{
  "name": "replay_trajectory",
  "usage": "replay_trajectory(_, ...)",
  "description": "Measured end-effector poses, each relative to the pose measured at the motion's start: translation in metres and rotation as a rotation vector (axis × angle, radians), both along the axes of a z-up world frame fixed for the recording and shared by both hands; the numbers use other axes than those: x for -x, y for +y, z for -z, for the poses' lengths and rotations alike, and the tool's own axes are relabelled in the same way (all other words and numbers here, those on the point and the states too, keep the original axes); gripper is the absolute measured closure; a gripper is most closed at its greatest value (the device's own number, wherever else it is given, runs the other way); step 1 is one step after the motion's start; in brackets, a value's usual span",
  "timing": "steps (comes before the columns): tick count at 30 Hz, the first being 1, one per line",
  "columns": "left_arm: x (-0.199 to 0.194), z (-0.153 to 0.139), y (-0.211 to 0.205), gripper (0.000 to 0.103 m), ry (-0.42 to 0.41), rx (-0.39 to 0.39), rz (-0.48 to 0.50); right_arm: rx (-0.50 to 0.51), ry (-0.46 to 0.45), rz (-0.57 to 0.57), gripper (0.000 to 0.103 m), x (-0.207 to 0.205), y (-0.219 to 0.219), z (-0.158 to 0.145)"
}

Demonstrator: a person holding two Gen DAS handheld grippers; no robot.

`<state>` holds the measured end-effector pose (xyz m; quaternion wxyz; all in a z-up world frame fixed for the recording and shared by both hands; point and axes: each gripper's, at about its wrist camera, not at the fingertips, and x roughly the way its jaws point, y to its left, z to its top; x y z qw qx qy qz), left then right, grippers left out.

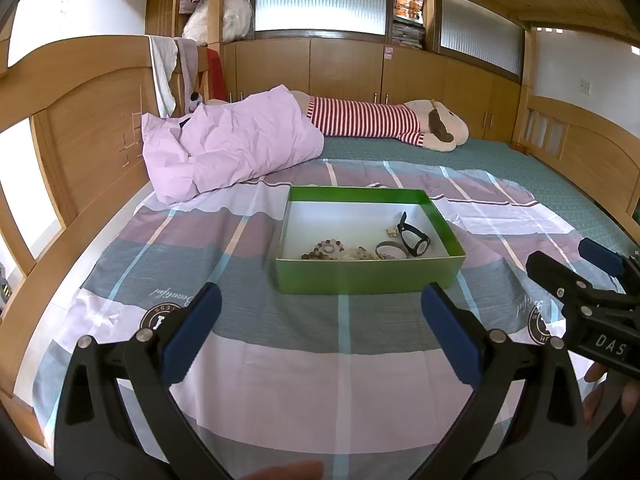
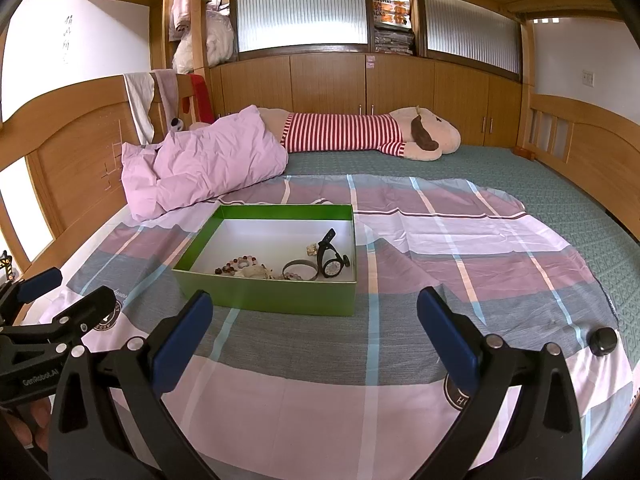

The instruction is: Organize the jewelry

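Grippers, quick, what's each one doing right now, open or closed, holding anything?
Left gripper: open, empty, above the sheet short of the green box.
Right gripper: open, empty.

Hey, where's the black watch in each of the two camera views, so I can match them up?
Left wrist view: the black watch lies right of centre, in the right end of the green box.
Right wrist view: the watch is near the middle, again in the box's right end.
Shared landmark: the striped plush toy lying across the bed behind the box.
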<state>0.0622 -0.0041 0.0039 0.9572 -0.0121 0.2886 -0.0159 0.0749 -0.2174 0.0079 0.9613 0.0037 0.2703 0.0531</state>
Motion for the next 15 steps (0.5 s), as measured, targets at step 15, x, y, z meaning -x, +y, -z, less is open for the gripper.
replay_trajectory(15, 0.0001, -0.0012, -0.0011, 0.004, -0.001, -0.002, 0.002, 0.002, 0.001, 0.000, 0.003, 0.0000, 0.0009, 0.0000)
